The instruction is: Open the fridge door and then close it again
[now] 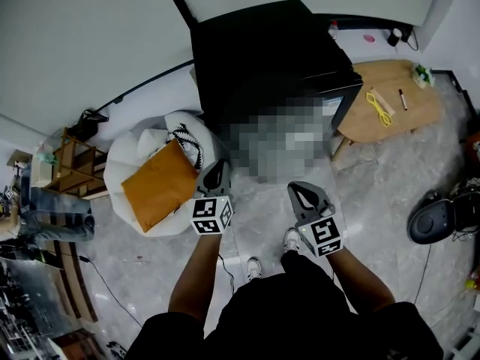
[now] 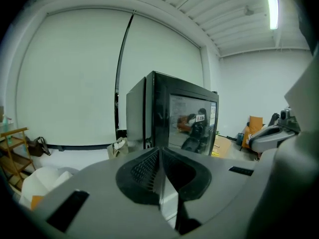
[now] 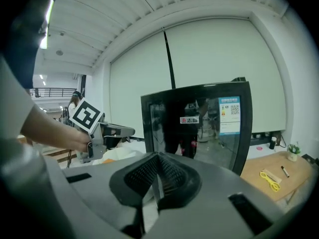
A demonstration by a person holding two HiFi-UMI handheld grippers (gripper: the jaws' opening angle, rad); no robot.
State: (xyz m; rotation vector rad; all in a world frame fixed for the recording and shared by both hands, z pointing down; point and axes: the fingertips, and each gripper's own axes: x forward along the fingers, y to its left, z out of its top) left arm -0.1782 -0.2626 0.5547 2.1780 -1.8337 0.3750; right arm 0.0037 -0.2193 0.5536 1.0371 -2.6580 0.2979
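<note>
Both tools are up in front of the person. The left hand-held gripper has its jaws pressed together with nothing between them. The right hand-held gripper is the same, pads meeting and empty.

The black fridge lies straight ahead of both, well apart from either tip, and its glass door is closed. From the right gripper view the door is nearly face-on, its tall edges running upright. From the left gripper view the cabinet shows corner-first, side wall and front together. So I'd judge the right hand better lined up with the door, and the left sits off the front-left corner. In the head view the left tip reaches a touch further forward. I can't make out a handle, or which side swings.

The fridge stands on a pale marbled floor against a white wall. A white beanbag with an orange cushion sits to the left. A low wooden bench to the right carries yellow scissors.
</note>
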